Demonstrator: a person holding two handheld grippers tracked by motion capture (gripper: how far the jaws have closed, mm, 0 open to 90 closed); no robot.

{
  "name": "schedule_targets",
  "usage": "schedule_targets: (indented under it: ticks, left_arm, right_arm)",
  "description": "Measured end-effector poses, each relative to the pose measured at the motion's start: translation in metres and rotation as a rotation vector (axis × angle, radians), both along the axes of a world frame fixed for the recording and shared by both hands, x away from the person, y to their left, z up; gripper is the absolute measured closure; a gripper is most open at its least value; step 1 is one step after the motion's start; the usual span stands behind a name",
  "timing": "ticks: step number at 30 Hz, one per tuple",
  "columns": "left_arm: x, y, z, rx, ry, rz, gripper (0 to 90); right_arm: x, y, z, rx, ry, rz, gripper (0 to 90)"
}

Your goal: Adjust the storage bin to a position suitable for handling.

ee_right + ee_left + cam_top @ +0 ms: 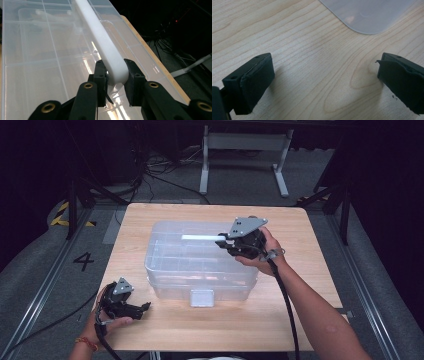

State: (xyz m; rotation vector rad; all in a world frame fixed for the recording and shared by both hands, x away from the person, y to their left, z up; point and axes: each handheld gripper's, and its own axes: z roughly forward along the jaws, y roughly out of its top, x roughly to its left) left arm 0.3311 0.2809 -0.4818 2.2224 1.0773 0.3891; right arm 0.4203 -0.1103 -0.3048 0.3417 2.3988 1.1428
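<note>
1. High view: a clear plastic organizer box (200, 262) sits at the middle of the wooden surface (310, 270), its latch tab facing the person. Over the box's far right part, the right gripper (222, 240), held in the person's right hand (267, 252), clamps one end of a white bar (200, 237) that runs leftward above the lid. The left gripper (142, 307) rests in the left hand (107, 320) on the surface, near the box's near left corner, and apart from it.

2. Left gripper view: the two black jaws stand wide apart with nothing between them, low over bare wood grain (312, 75). A rounded corner of the organizer box (367, 15) shows beyond them, at the top.

3. Right gripper view: the jaws are closed on the rounded end of the white bar (105, 50), one pad on each side. The bar stretches away over the box's clear lid (45, 57), through which the dividers of its compartments show.
</note>
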Motion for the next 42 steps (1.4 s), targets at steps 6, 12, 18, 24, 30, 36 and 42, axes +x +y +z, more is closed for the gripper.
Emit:
schedule_targets:
  ticks: [6, 12, 18, 24, 30, 36, 42]
  left_arm:
    - [-0.001, 0.0, 0.0, -0.001, -0.01, -0.007, 3.5]
    - [0.0, 0.002, 0.001, -0.005, -0.019, -0.006, 6.5]
    - [-0.005, 0.005, 0.004, -0.021, -0.016, 0.029, 22.4]
    - [-0.011, 0.009, 0.014, -0.036, -0.043, 0.029, 40.5]
    - [-0.02, 0.007, 0.048, -0.057, -0.157, 0.001, 56.7]
    - [-0.027, -0.001, 0.077, -0.098, -0.221, -0.039, 67.3]
    - [-0.026, -0.009, 0.086, -0.133, -0.243, -0.062, 73.5]
  right_arm:
    - [0.005, -0.001, 0.005, 0.01, 0.021, -0.001, 73.9]
    - [0.014, 0.0, 0.012, 0.012, 0.054, 0.0, 73.5]
    - [0.017, 0.001, 0.016, 0.002, 0.07, -0.001, 73.4]
    - [0.022, 0.002, 0.023, -0.017, 0.081, -0.008, 72.8]
    - [0.028, 0.004, 0.028, -0.014, 0.091, -0.027, 72.0]
    - [0.03, 0.005, 0.031, -0.027, 0.085, -0.036, 71.5]
    - [0.029, 0.006, 0.032, -0.031, 0.078, -0.042, 71.3]
